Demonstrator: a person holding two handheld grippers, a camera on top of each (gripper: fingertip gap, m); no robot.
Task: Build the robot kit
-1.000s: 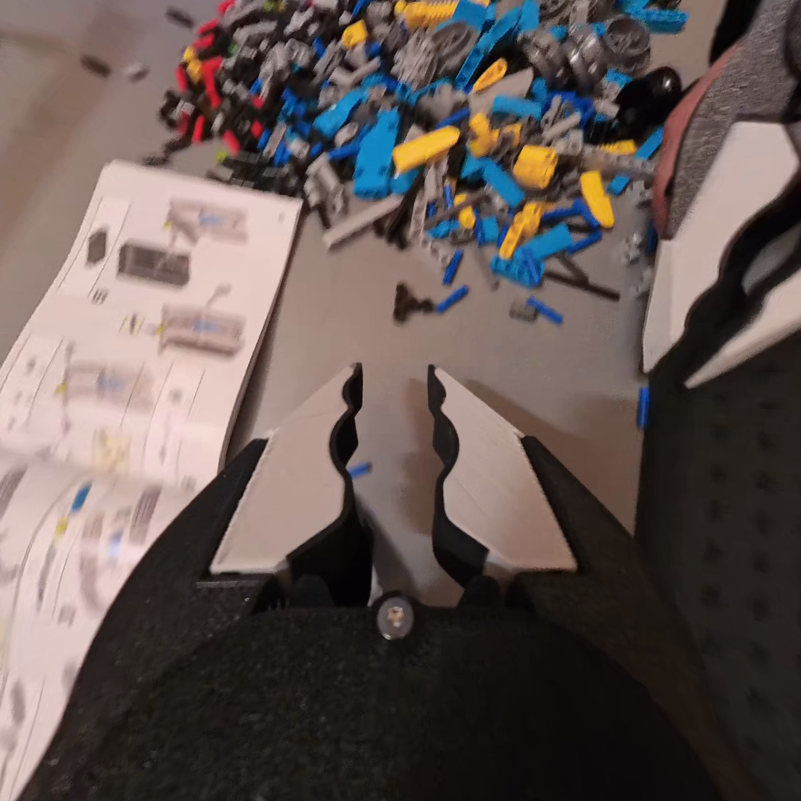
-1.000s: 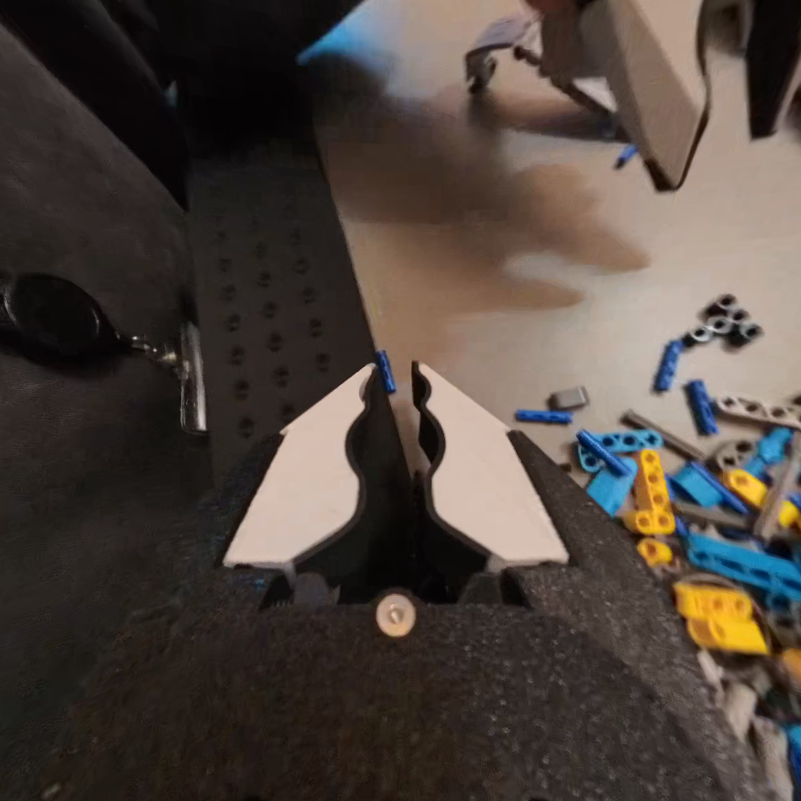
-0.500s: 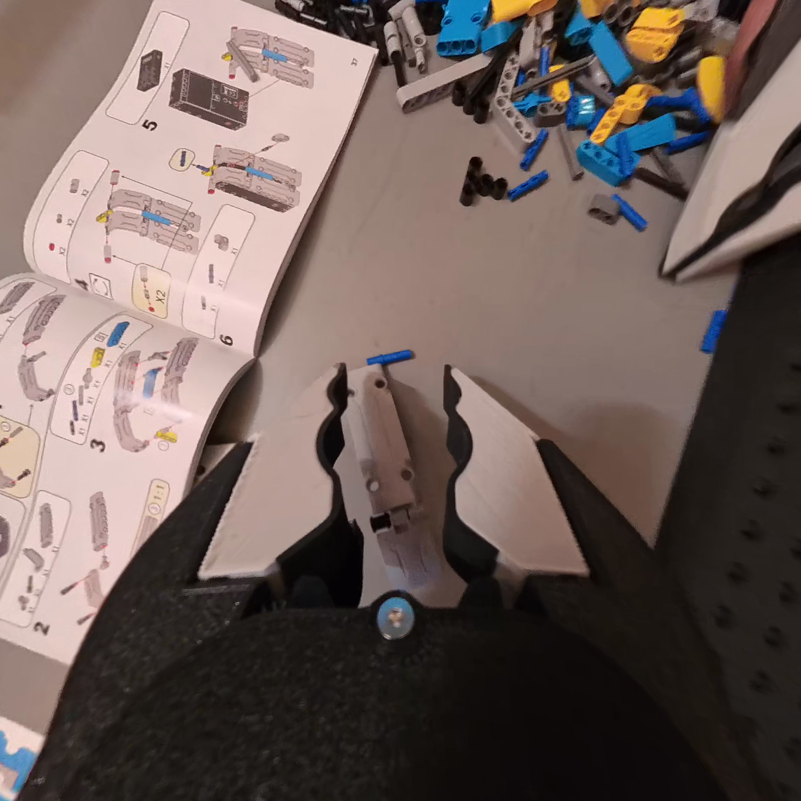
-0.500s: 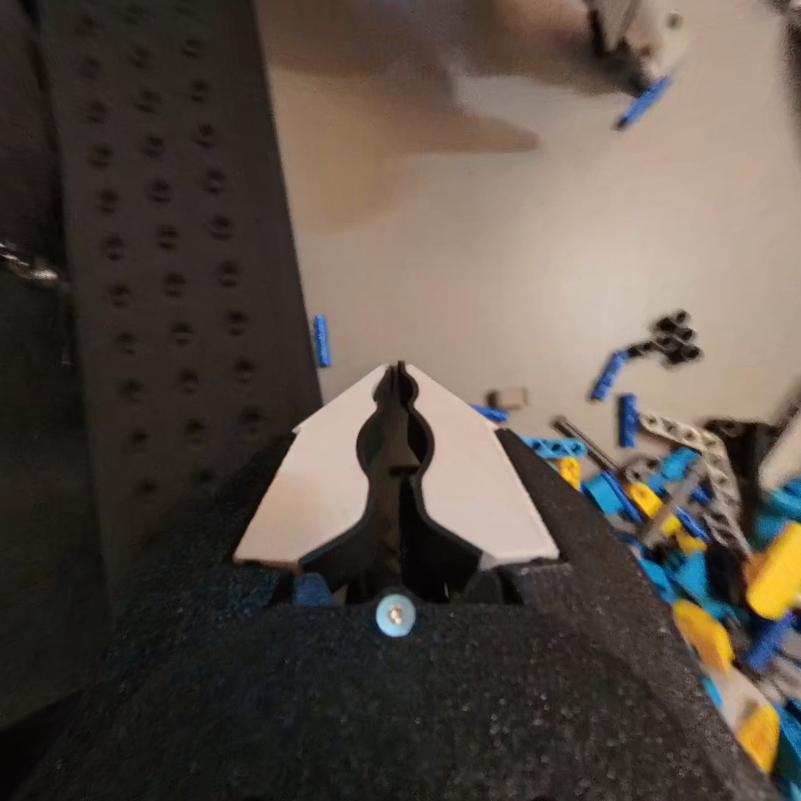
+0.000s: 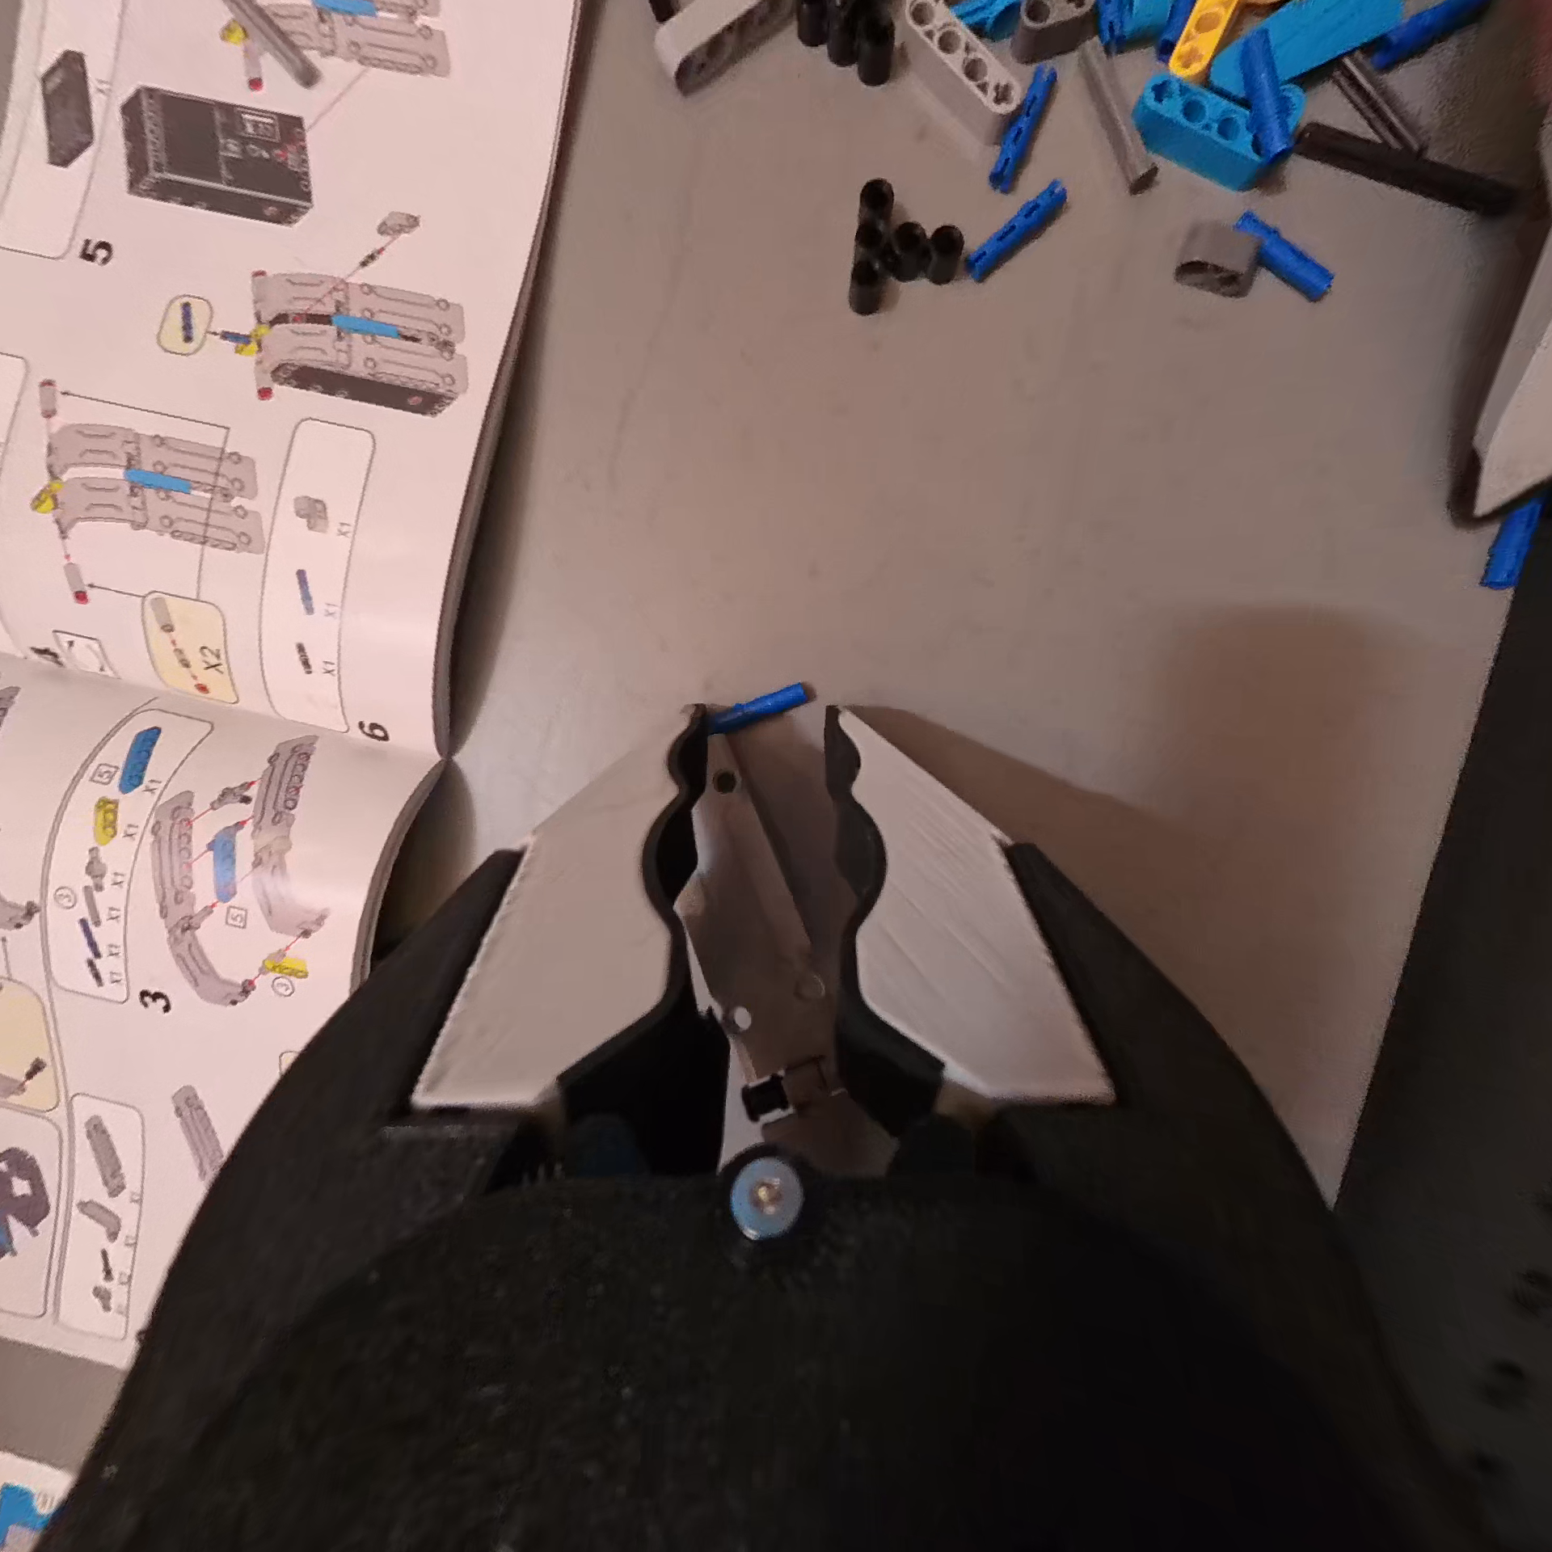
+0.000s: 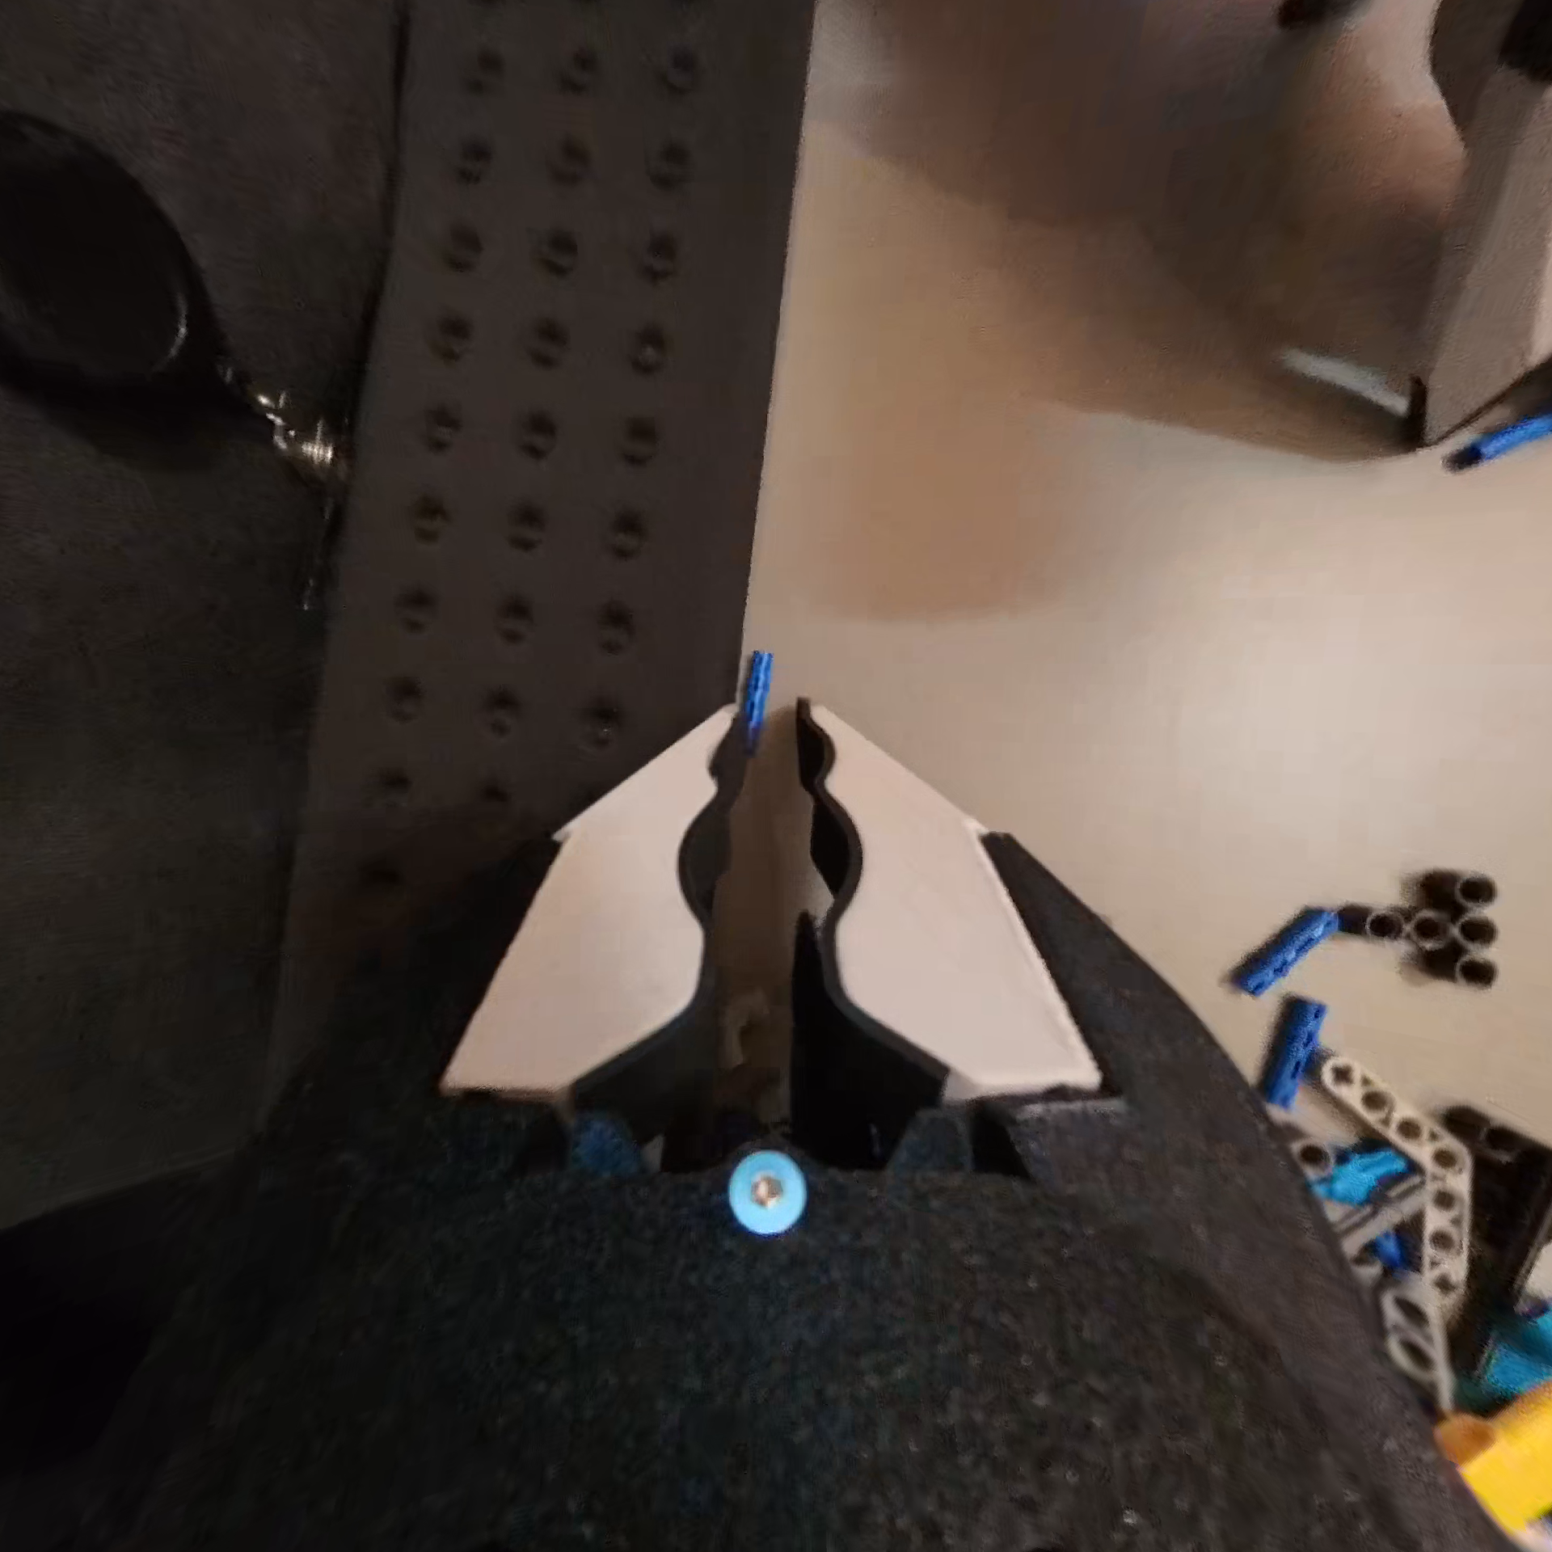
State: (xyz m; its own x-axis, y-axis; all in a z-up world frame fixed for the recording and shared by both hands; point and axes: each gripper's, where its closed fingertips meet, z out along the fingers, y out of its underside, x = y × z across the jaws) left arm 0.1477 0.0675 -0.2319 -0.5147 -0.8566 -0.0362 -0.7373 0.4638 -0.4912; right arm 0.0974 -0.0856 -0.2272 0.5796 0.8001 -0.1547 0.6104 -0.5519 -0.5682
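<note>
My left gripper (image 5: pixel 762 714) is low over the grey table, its jaws closed against the sides of a long grey beam-like part (image 5: pixel 756 907) lying between them. A short blue pin (image 5: pixel 756 704) sticks out crosswise at the part's far end, just past my fingertips. My right gripper (image 6: pixel 766 714) is narrowly open and empty. Its left fingertip touches or nearly touches a small blue pin (image 6: pixel 758 693) lying at the table's edge. That pin (image 5: pixel 1512 554) and a right finger (image 5: pixel 1512 403) also show in the left wrist view.
An open instruction booklet (image 5: pixel 252 504) lies left of my left gripper. Loose blue, grey, black and yellow building parts (image 5: pixel 1092 126) are scattered ahead, with a black connector cluster (image 5: pixel 899 248). A black perforated strip (image 6: pixel 546 420) borders the table by my right gripper, with dark fabric (image 6: pixel 126 672) beyond. Left tips to right tips: about 15 centimeters.
My left gripper dropped closer to the table and narrowed its jaws around the grey part. My right gripper, fully shut half a second ago, opened slightly and moved up to the blue pin.
</note>
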